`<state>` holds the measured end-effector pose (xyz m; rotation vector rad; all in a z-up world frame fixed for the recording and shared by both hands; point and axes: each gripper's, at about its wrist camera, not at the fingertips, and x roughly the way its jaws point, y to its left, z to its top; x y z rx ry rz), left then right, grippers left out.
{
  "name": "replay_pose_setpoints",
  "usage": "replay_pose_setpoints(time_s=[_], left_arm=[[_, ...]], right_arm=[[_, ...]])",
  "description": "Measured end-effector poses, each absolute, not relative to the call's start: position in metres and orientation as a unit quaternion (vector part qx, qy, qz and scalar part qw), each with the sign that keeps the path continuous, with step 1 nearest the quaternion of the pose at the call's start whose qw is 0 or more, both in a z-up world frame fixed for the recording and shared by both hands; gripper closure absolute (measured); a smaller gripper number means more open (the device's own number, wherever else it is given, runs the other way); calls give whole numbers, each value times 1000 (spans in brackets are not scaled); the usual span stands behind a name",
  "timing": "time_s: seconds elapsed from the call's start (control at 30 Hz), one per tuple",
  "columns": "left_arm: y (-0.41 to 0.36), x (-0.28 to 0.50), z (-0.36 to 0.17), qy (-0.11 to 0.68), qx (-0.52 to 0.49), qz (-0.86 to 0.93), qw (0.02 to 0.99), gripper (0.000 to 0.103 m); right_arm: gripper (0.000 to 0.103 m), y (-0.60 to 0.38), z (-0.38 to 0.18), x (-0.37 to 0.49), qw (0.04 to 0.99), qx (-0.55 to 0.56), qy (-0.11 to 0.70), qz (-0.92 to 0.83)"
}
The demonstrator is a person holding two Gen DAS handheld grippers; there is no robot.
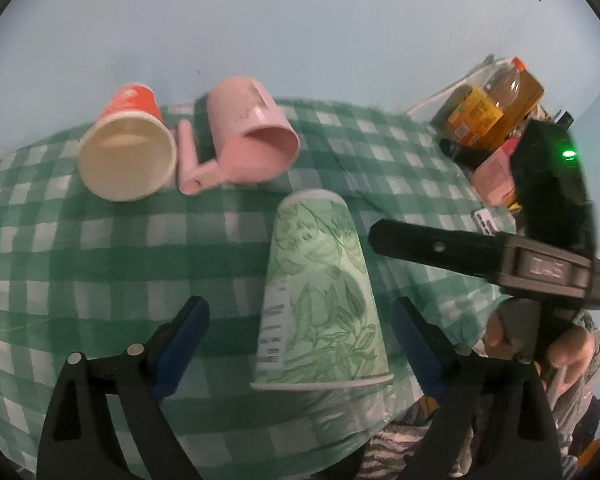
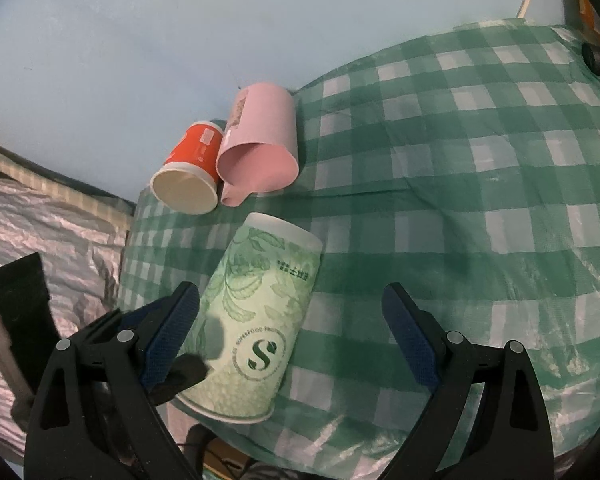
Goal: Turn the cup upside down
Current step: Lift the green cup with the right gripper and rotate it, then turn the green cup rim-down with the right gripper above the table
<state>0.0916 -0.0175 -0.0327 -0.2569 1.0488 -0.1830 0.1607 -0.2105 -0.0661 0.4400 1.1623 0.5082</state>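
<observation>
Left gripper [image 1: 300,344]: jaws wide, straddling the green cup [image 1: 320,300] without touching. Right gripper [image 2: 292,344]: jaws wide too, cup [image 2: 256,328] beside the left finger. Cup upside down, tilted, near the table [image 2: 460,200] front edge.

Light was dim, flat and bluish. Both views curved strongly toward dark round edges. The pink mug [image 1: 249,132] looked smeared by motion blur.

Bare checked desk [image 2: 460,184] is lying open rightward, while the orange cup [image 2: 190,172] and pink mug [image 2: 260,148] are crowding its far-left edge.
</observation>
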Motion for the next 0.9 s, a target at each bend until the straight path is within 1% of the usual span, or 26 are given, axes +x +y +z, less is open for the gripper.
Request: replay_pose_setpoints(time_s=[0.1, 0.17, 0.33, 0.63, 0.9], left_arm=[[-2, 88, -27, 486, -135, -75, 860, 8], [10, 86, -27, 481, -149, -74, 861, 5], [31, 83, -32, 471, -148, -30, 869, 5], [51, 84, -53, 467, -150, 5, 871, 5], [58, 83, -56, 451, -192, -2, 872, 5]], right_arm=[[11, -205, -71, 167, 775, 209, 552, 225], [11, -201, -74, 171, 770, 209, 561, 223], [11, -184, -83, 180, 745, 206, 593, 225], [11, -162, -98, 184, 727, 207, 619, 215], [11, -152, -102, 187, 721, 193, 632, 210]])
